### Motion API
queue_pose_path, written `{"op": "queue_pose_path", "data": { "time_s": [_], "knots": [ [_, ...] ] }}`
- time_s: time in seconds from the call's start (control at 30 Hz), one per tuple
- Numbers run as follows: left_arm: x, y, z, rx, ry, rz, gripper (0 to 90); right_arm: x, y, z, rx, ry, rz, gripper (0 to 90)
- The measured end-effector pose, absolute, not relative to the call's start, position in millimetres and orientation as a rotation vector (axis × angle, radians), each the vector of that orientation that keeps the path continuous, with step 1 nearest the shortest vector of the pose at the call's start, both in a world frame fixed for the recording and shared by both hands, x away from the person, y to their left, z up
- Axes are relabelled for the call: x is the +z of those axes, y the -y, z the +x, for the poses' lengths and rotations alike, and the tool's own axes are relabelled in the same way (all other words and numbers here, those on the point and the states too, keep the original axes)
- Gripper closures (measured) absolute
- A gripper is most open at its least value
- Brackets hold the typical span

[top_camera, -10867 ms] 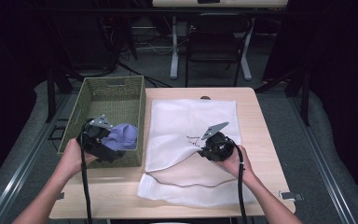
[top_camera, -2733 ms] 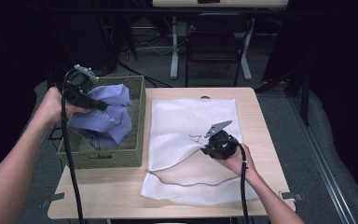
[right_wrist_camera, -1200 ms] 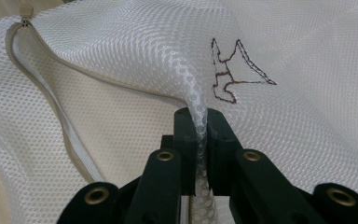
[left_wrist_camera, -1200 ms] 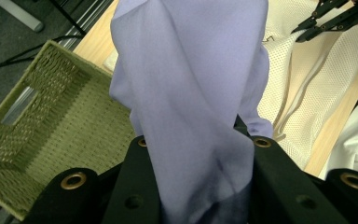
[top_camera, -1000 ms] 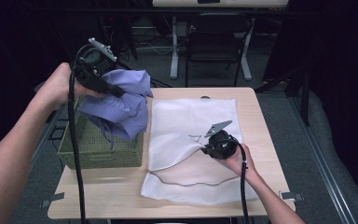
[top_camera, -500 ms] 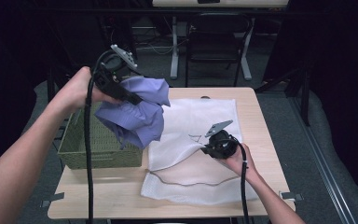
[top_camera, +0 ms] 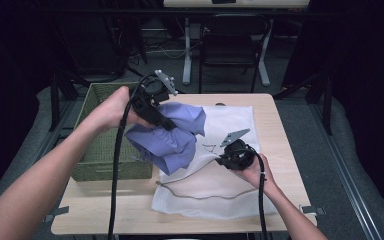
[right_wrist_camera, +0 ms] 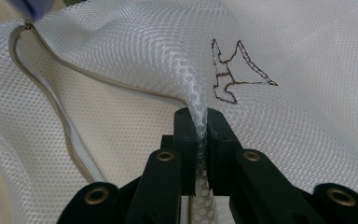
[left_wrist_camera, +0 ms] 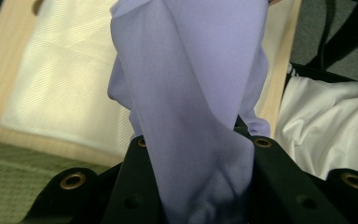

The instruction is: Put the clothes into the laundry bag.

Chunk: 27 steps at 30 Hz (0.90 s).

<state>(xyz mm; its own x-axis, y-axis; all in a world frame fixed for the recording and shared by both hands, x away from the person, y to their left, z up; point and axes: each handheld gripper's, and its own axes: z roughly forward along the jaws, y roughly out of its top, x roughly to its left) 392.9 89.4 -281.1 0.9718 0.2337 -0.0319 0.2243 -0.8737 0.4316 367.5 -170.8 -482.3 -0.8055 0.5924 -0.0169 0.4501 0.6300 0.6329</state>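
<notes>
Far left on the table [top_camera: 130,220]: green woven basket [top_camera: 97,150], open top, likely where laundry waits.

Left tool [top_camera: 167,124] is raised over the basket's right edge, clenched on a lavender garment [top_camera: 172,140]. The cloth hangs bunched below the jaws, over the left part of the white mesh bag [top_camera: 230,185] and clear of the table. Judgement: held high so the folds drop free and can be steered to the bag's mouth.

Centre-right: the mesh bag lies flat on the table, zip edge [top_camera: 200,187] curling along its near-left side.

Right tool [top_camera: 219,161] is low on the bag, clamped on a pinch of the upper mesh layer. Judgement: this lifts the top layer and steadies the bag.

Left gripper view shows the garment [left_wrist_camera: 191,107] wedged between the jaws, with bag and basket beneath. Right gripper view shows the mesh ridge [right_wrist_camera: 198,126] between the pads, the gaping zip [right_wrist_camera: 56,107] and a small stitched motif [right_wrist_camera: 235,70], which the high view leaves tiny.
</notes>
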Motion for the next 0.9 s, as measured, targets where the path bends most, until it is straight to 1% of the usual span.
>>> {"op": "queue_pose_path", "data": {
  "time_s": [0.23, 0.3, 0.43, 0.9],
  "knots": [
    [-303.9, -70.1, 387.3, -0.052, -0.281, 2.692, 75.7, -481.4, 172.8, 367.7, 0.945, -2.619, 0.859, 84.6],
    [-314.3, -64.6, 386.4, -0.078, -0.237, 2.718, 75.7, -481.1, 172.8, 367.2, 0.943, -2.621, 0.856, 84.5],
    [-329.4, -58.2, 382.8, -0.113, -0.234, 2.720, 75.7, -481.2, 173.0, 367.3, 0.940, -2.622, 0.849, 84.5],
    [-373.3, -45.6, 376.0, -0.181, -0.196, 2.737, 75.6, -480.9, 172.2, 366.7, 0.938, -2.613, 0.862, 84.6]
  ]
}}
